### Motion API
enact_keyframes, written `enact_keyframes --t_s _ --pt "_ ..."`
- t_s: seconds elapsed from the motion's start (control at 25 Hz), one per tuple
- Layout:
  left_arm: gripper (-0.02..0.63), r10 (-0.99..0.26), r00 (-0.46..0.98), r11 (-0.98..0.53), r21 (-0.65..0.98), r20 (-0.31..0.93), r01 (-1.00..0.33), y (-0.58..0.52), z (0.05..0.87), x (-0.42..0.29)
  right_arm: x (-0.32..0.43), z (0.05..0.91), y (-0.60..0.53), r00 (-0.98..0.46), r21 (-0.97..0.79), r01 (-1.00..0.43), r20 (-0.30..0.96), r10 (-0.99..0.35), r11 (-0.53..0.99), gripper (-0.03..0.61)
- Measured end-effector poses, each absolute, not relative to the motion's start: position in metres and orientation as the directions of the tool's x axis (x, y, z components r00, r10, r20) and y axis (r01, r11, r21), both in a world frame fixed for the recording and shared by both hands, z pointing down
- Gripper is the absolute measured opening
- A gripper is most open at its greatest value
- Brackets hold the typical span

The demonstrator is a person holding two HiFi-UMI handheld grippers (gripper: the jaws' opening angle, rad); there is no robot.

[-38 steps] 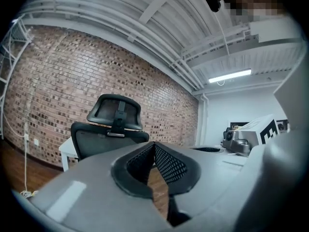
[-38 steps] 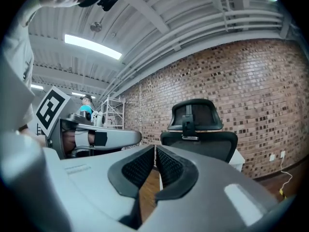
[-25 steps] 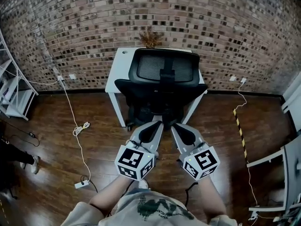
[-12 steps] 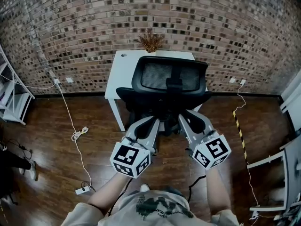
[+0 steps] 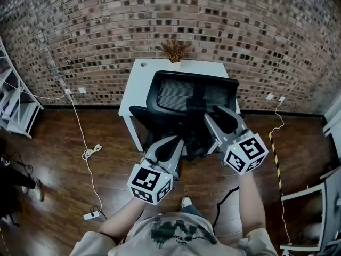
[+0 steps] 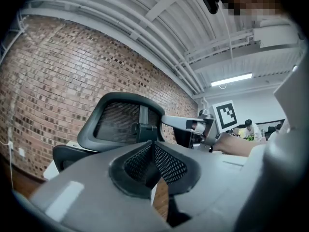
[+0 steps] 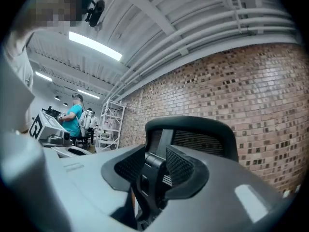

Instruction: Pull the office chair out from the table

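Office chair [image 5: 193, 92] back shows between jaws of right claw [image 5: 221, 113], just opening; left claw [image 5: 170, 142] closed, empty.

No legible text, brand or number. Black-white square code markers only: on cube [image 5: 151, 183] of left gripper [image 5: 171, 143] and on cube [image 5: 246, 153] of right gripper [image 5: 219, 115]. Green print on shirt [image 5: 178, 232] unreadable.

Industrial-style office, brick wall [image 5: 80, 25], white table [image 5: 139, 81], office chair [image 5: 176, 95], exposed ceiling pipes [image 6: 145, 25]

Black mesh office chair [image 5: 176, 94], white table [image 5: 140, 77], red-brown brick wall [image 5: 106, 25]
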State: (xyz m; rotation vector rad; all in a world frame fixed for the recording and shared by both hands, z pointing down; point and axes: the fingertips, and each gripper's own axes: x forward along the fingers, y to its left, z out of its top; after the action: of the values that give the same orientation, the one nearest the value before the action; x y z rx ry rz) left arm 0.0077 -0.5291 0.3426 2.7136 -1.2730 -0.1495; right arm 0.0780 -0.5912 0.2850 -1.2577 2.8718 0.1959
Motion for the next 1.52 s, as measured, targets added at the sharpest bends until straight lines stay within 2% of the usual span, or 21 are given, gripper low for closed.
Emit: enact_keyframes --t_s 0.32,0.68,0.8,0.88,1.52 --pt "0.014 -0.815 0.578 -0.576 0.169 -0.042 -0.800 -0.564 0.343 0.020 0.063 0.284 -0.643 -0.846 0.001 -0.533 0.014 -0.532 0.846 0.213" --pt "0.014 -0.866 0.501 -0.493 0.182 -0.007 -0.851 -0.577 0.355 0.009 0.026 0.284 -0.659 -0.937 -0.026 -0.346 0.063 -0.344 0.938 0.218" --pt "0.014 -0.879 0.477 -0.470 0.184 -0.008 -0.863 -0.579 0.356 0.000 0.014 0.280 -0.661 -0.936 -0.003 -0.348 0.048 -0.347 0.937 0.189" --pt "0.014 -0.884 0.467 -0.460 0.183 -0.007 -0.869 -0.578 0.355 -0.004 0.014 0.277 -0.665 -0.929 -0.014 -0.368 0.037 -0.367 0.930 0.090" --pt "0.014 -0.851 0.525 -0.514 0.195 0.010 -0.836 -0.547 0.360 -0.007 0.013 0.276 -0.647 -0.889 0.111 -0.457 -0.023 -0.457 0.883 0.092"
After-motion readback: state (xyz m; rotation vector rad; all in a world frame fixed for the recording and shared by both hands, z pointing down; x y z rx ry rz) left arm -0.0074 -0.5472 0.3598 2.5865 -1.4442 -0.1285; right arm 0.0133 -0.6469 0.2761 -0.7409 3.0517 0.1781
